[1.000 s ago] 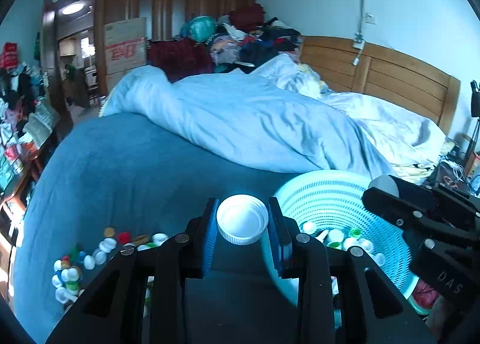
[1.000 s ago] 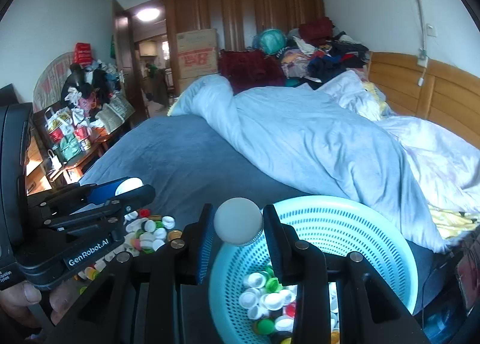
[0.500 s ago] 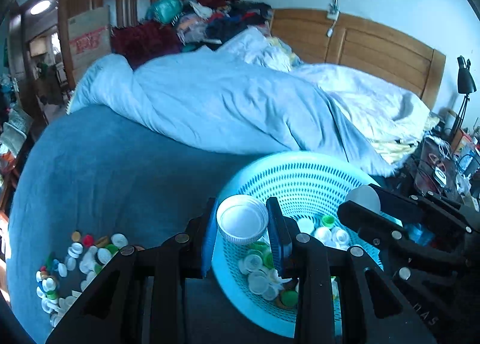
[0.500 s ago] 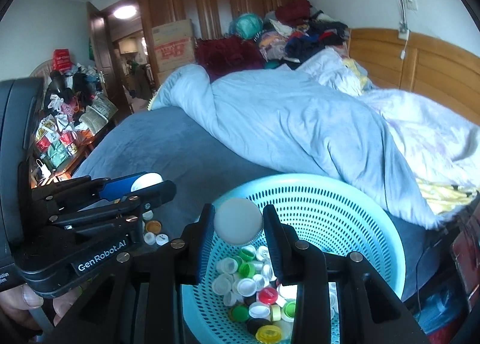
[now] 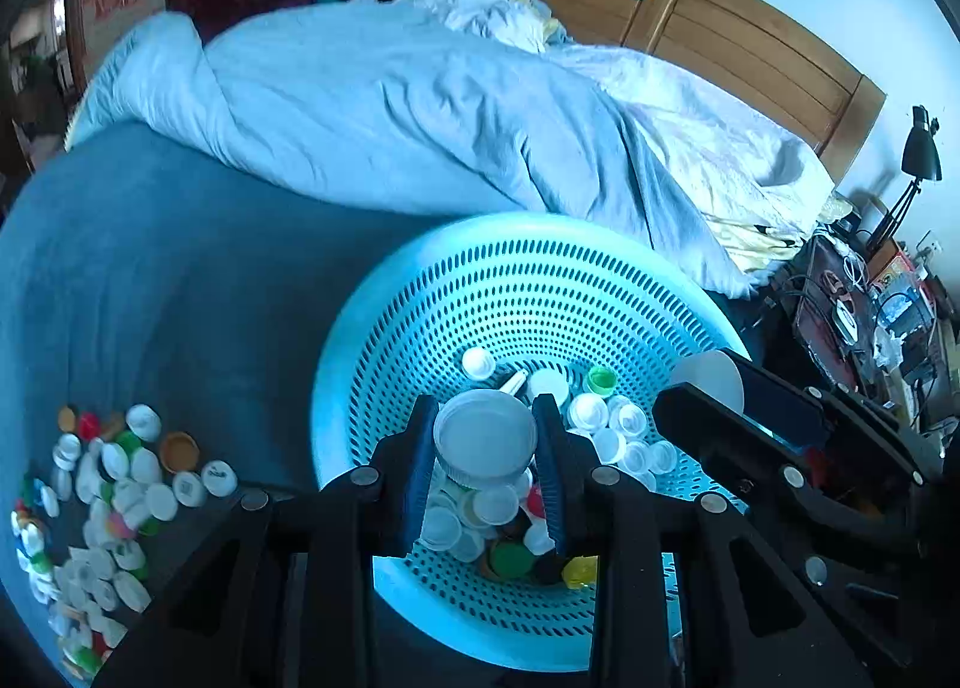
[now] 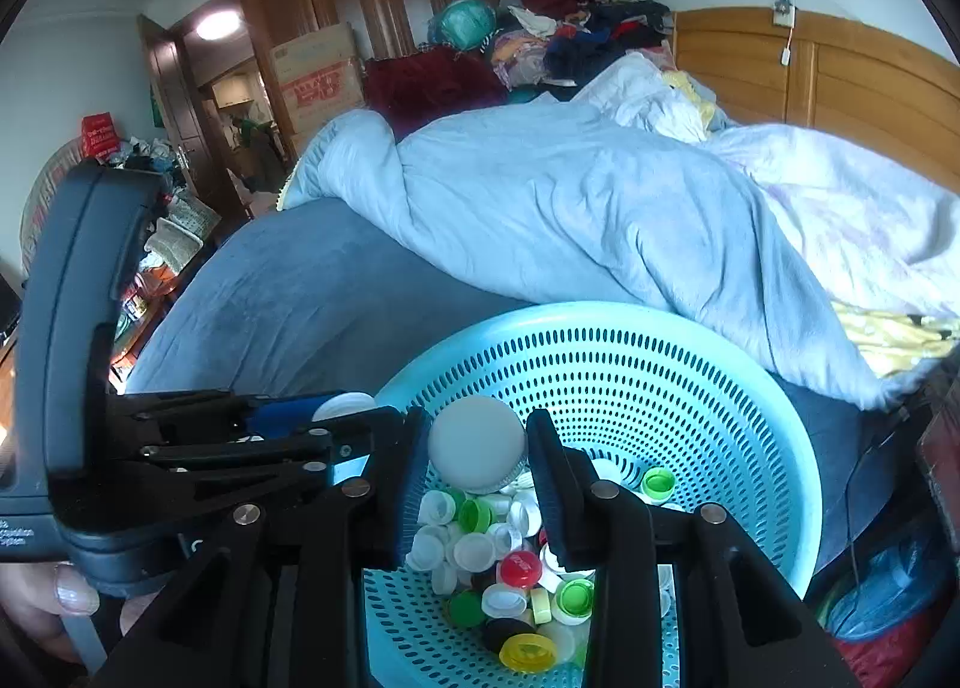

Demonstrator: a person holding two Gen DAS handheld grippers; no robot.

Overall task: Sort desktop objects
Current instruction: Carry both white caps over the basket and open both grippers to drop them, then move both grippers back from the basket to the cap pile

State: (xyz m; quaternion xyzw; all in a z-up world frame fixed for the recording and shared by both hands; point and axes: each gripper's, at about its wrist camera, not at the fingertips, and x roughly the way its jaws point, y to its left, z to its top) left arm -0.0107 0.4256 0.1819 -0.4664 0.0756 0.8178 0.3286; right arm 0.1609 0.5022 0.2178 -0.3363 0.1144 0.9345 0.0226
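Observation:
My left gripper (image 5: 485, 448) is shut on a white bottle cap (image 5: 485, 439), hollow side up, above the turquoise perforated basket (image 5: 528, 292). Several white, green, red and yellow caps lie in the basket's bottom. My right gripper (image 6: 477, 448) is shut on another white cap (image 6: 477, 442), smooth side toward the camera, over the same basket (image 6: 690, 376). In the left wrist view the right gripper (image 5: 729, 388) reaches in from the right with its white cap (image 5: 708, 382) over the rim. In the right wrist view the left gripper (image 6: 336, 424) comes in from the left.
A pile of loose caps (image 5: 102, 484) lies on the blue blanket (image 5: 150, 280) left of the basket. A rumpled pale quilt (image 5: 420, 117) covers the bed behind. A cluttered bedside table with a lamp (image 5: 918, 159) stands to the right. A person's hand (image 6: 66, 598) holds the left gripper.
Both grippers have moved forward and tipped down over the basket, each still holding its white cap. The basket now fills more of both views.

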